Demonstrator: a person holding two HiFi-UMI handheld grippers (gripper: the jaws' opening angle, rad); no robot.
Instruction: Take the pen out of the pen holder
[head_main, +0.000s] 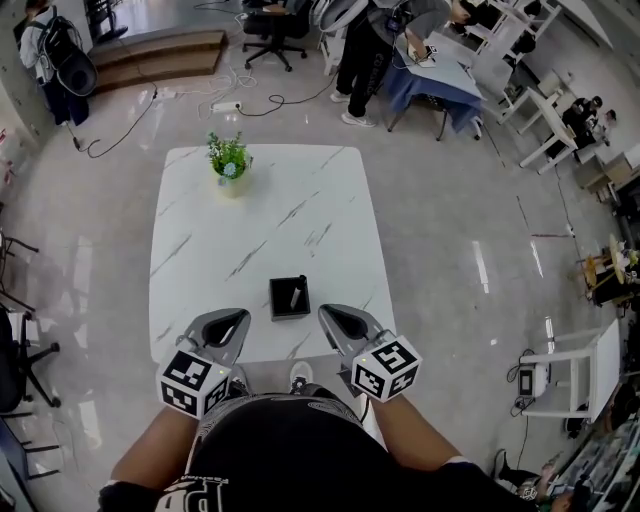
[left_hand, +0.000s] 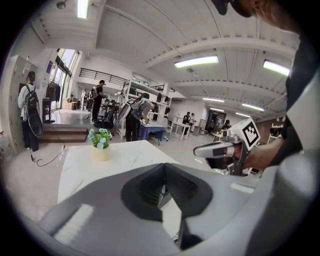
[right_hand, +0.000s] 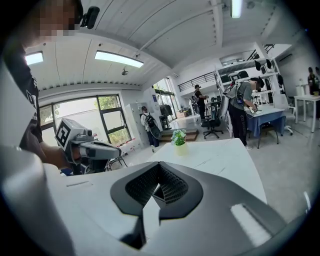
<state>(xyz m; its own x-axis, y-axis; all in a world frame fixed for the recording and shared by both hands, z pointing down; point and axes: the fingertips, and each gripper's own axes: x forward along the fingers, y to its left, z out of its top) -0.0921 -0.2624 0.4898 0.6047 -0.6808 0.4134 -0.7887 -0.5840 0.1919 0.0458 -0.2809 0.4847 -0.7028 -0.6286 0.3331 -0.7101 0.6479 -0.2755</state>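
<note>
A black square pen holder (head_main: 289, 298) stands near the front edge of the white marble table (head_main: 260, 220), and a pen (head_main: 297, 293) leans inside it. Both grippers hover at the table's near edge, short of the holder. My left gripper (head_main: 240, 318) is to the holder's lower left, my right gripper (head_main: 328, 312) to its lower right. In each gripper view the ribbed jaws meet at the tip with nothing held: left gripper (left_hand: 164, 165), right gripper (right_hand: 159, 164). Each gripper view also catches the other gripper from the side. The jaws block the holder in both gripper views.
A small potted plant (head_main: 229, 165) stands at the table's far left corner. Beyond the table are cables (head_main: 240, 103) on the shiny floor, an office chair (head_main: 275, 30), a person (head_main: 362, 60) at a blue-draped table (head_main: 435, 85), and white desks (head_main: 545, 120) at right.
</note>
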